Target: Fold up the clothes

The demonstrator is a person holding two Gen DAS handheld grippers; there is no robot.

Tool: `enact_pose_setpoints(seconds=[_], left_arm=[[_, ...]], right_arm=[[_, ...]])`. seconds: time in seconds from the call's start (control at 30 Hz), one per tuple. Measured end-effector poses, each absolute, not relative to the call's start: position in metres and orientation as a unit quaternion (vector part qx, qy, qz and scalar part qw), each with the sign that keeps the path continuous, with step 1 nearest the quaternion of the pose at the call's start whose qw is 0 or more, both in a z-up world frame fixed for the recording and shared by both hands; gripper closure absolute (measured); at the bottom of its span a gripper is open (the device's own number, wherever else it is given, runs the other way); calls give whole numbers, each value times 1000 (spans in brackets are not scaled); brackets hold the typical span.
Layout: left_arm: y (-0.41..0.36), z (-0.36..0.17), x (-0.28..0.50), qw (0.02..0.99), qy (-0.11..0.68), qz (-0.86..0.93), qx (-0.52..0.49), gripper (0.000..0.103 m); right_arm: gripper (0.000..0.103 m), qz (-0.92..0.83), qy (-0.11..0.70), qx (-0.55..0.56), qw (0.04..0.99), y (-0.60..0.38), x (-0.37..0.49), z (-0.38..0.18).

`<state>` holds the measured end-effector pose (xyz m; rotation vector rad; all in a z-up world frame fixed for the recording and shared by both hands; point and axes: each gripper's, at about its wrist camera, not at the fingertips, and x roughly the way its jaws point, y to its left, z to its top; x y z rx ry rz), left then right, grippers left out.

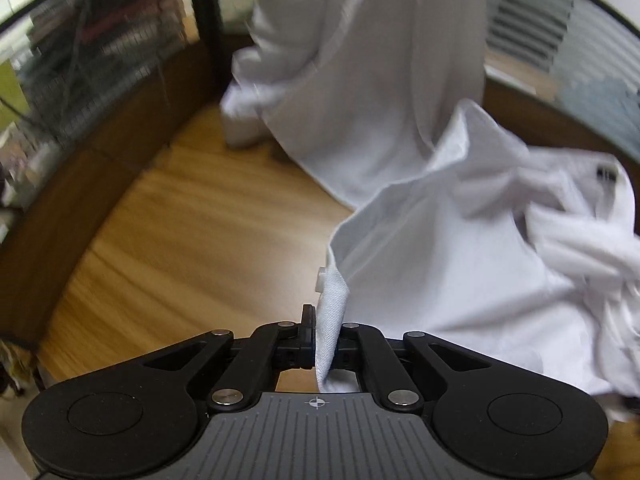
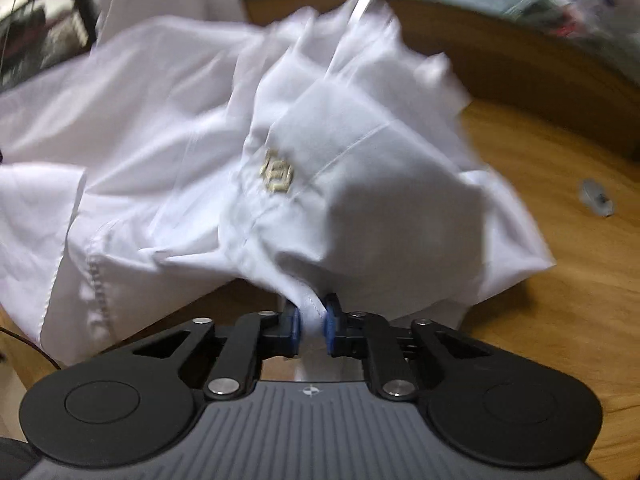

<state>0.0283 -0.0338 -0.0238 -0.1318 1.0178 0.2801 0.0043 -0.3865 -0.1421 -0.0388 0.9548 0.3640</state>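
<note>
A white shirt [image 1: 460,248] lies crumpled on a wooden table [image 1: 192,240], part of it lifted. My left gripper [image 1: 326,336] is shut on a hem corner of the shirt, which stands up between the fingers. In the right wrist view the same white shirt [image 2: 280,140] is bunched in front, with a gold embroidered emblem [image 2: 277,176] on it. My right gripper [image 2: 312,328] is shut on a stitched edge of the shirt low in the view. Both views are motion-blurred.
A second white cloth [image 1: 360,60] hangs at the far side of the table. A dark post [image 1: 206,20] and glass wall stand behind. A small grey object [image 2: 598,198] lies on the wood at right.
</note>
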Motion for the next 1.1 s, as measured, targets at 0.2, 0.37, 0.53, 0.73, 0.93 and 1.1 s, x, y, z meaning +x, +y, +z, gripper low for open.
enact_pose_setpoints(seconds=[0.2,0.37,0.53,0.73,0.93,1.1], left_arm=[[6,15,51,884,439,147,-68,99],[33,48,62,893,409,159,-100,99],[37,50,69,890,417,164,-86,99],[34,-6,73,851,493,168,-69,98],[27,-80,63,818,552,149,-66,89],[29,-99,61,815,551,156,-85,64]], right_arm=[[95,127,384,-2,915,-438,4,-26],[95,85,330,4,940,-471,14,57],[96,28,302,-11,953,-495,25,97],[95,-16,407,-11,913,-525,50,23],[95,-43,499,5,865,-544,47,-75],[90,-37,541,-4,840,-547,41,-117]])
